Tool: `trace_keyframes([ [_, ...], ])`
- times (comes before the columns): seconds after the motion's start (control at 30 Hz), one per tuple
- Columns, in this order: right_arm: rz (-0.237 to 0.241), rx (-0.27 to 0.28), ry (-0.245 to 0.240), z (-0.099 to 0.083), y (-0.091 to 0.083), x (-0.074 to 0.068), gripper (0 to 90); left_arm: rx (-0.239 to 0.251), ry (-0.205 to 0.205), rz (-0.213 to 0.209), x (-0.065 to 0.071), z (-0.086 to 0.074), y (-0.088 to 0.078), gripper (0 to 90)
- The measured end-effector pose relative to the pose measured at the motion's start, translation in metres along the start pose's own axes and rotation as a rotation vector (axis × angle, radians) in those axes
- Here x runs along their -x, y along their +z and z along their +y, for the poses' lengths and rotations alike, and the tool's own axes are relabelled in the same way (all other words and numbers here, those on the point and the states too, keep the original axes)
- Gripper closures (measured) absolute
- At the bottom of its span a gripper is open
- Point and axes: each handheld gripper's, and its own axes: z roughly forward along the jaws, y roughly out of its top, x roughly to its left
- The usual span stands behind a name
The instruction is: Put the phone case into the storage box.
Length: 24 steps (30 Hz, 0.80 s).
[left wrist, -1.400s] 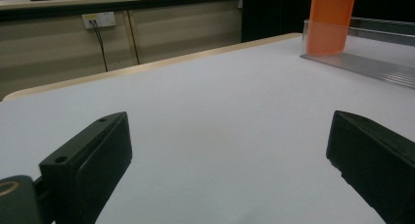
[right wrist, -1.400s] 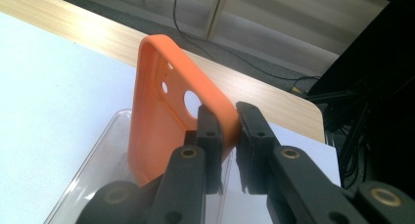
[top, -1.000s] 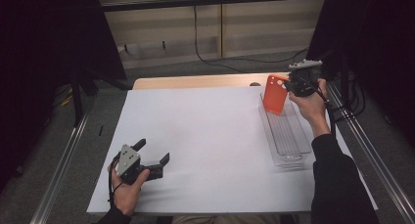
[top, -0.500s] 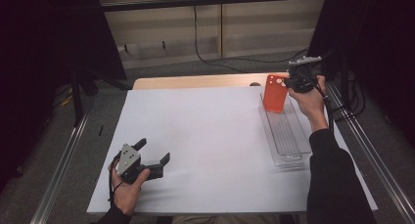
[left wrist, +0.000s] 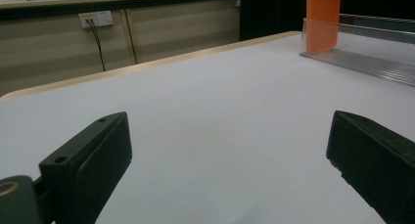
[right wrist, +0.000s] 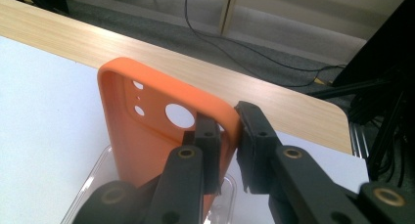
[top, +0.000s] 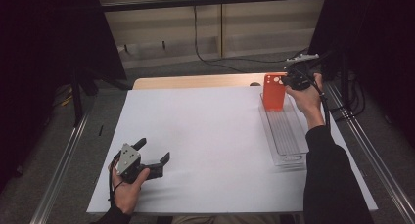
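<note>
An orange phone case with round camera holes stands upright at the far end of a clear plastic tray. My right gripper is shut on the case's top corner, one pad inside the shell and the other outside it. In the left gripper view the case shows far off, its lower end inside the tray. My left gripper rests on the white sheet near the front left edge, jaws wide open with nothing between its fingers.
The white sheet covers most of a wooden table, whose bare far strip shows behind it. Metal rails run along both sides of the table. Cables lie on the floor beyond, in front of a wall with sockets.
The right hand has shifted the orange case slightly toward the far end of the tray. The left hand and its gripper have stayed still.
</note>
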Motion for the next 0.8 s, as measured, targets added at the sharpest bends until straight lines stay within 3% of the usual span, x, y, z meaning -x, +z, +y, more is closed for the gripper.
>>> trace_keyframes([
  [0.8,0.015,0.008,0.054,0.0002,0.0095,0.0055,80.1,0.004,-0.002,-0.005,0.0001,0.0005,0.0010,3.0],
])
